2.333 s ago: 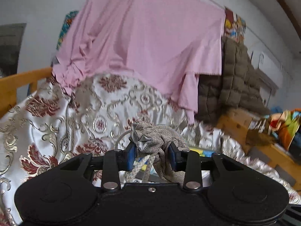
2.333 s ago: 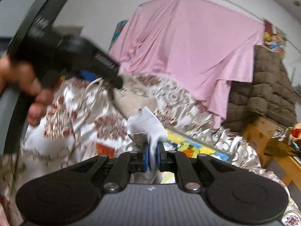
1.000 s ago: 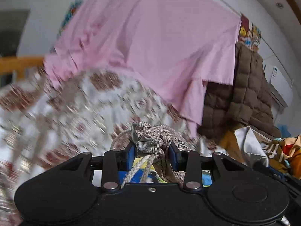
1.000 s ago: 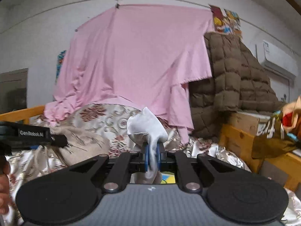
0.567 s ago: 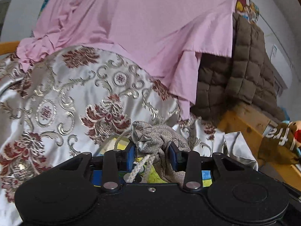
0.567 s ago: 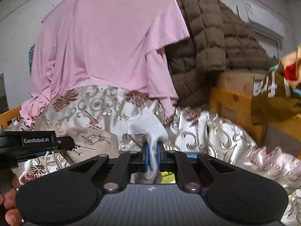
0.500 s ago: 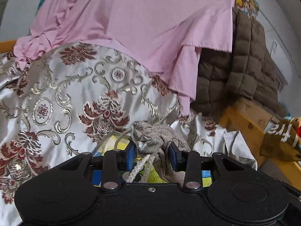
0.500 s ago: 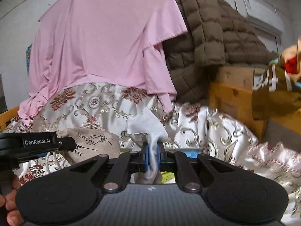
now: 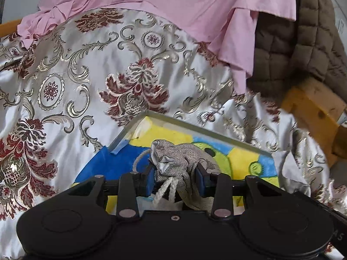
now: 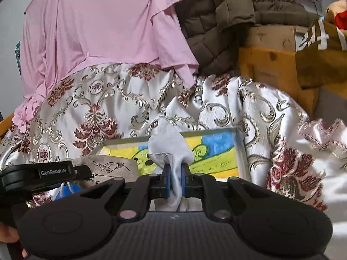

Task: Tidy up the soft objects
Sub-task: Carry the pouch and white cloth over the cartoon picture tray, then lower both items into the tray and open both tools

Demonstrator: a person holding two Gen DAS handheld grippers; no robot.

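Observation:
My left gripper (image 9: 176, 178) is shut on a grey woven drawstring pouch (image 9: 180, 158) with a white cord, held just above a shallow white-rimmed tray (image 9: 138, 122) with a blue, yellow and green picture inside. My right gripper (image 10: 175, 182) is shut on a pale blue-white cloth (image 10: 170, 145), held over the near edge of the same tray (image 10: 239, 149). The left gripper (image 10: 36, 173) also shows at the left of the right wrist view, with the pouch's beige printed body (image 10: 108, 165) hanging beside it.
The tray lies on a shiny floral satin bedspread (image 9: 71, 69). A pink sheet (image 9: 173, 2) and a brown quilted blanket (image 9: 303, 43) hang behind. Wooden furniture (image 10: 271, 65) and a brown bag (image 10: 321, 49) stand at the right.
Both grippers have tilted down and moved in toward the tray, which now fills more of both views. Both still hold their items.

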